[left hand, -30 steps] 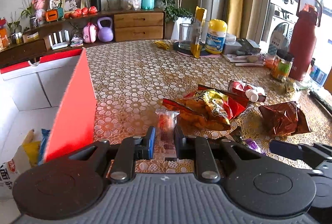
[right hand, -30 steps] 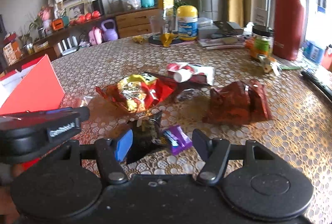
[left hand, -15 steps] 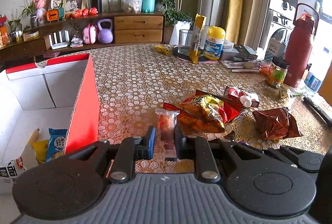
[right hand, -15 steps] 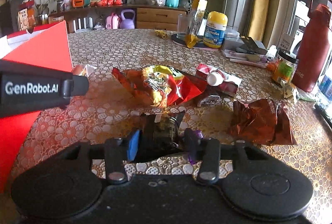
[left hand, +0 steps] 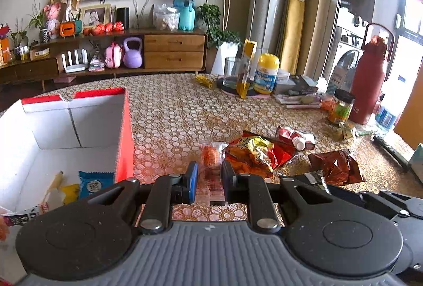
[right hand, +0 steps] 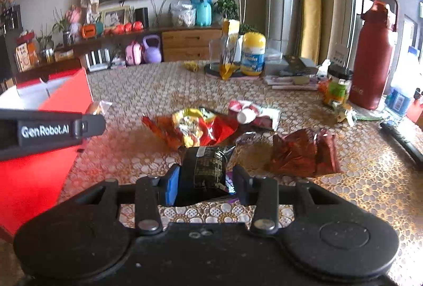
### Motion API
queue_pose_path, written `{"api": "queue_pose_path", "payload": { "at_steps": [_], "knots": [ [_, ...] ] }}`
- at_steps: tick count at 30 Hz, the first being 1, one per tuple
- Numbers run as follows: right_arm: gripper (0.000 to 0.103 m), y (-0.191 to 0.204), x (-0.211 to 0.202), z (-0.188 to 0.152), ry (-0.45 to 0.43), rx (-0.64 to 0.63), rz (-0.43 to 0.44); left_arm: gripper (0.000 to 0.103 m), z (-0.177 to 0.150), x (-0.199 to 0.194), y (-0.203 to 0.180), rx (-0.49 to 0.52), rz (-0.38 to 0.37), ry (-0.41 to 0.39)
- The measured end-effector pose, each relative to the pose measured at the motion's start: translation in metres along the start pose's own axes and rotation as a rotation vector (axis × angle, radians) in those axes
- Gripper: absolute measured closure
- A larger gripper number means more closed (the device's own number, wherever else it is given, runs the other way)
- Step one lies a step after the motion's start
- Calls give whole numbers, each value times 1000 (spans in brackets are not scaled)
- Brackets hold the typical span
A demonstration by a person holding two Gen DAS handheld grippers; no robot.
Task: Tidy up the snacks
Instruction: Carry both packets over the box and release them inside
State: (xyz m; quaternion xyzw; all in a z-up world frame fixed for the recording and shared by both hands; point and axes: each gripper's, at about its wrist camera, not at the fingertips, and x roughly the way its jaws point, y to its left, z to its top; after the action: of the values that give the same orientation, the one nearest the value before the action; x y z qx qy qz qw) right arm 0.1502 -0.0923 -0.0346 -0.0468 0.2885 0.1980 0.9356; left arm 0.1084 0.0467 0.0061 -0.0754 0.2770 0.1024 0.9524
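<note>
Left wrist view: the red box [left hand: 124,132] on the worktop [left hand: 185,111] already holds a few packets; the left gripper [left hand: 208,177] pinches a clear orange snack [left hand: 211,153]. Right gripper [right hand: 203,180] clamps a black packet [right hand: 206,164]; three bags remain loose. "GenRobot.AI" is readable.

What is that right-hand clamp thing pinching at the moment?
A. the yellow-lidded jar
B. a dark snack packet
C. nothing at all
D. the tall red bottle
B: the right gripper has its two fingers closed on either side of a dark snack packet, while the red bottle and yellow-lidded jar stand far back on the table.
</note>
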Motion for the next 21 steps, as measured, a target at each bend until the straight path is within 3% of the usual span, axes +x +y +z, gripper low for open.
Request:
{"api": "queue_pose_path", "payload": {
  "at_steps": [21],
  "knots": [
    [62,38,-64,29,-130,-30,47,85,3,-66,42,-57,24,-101]
  ]
}}
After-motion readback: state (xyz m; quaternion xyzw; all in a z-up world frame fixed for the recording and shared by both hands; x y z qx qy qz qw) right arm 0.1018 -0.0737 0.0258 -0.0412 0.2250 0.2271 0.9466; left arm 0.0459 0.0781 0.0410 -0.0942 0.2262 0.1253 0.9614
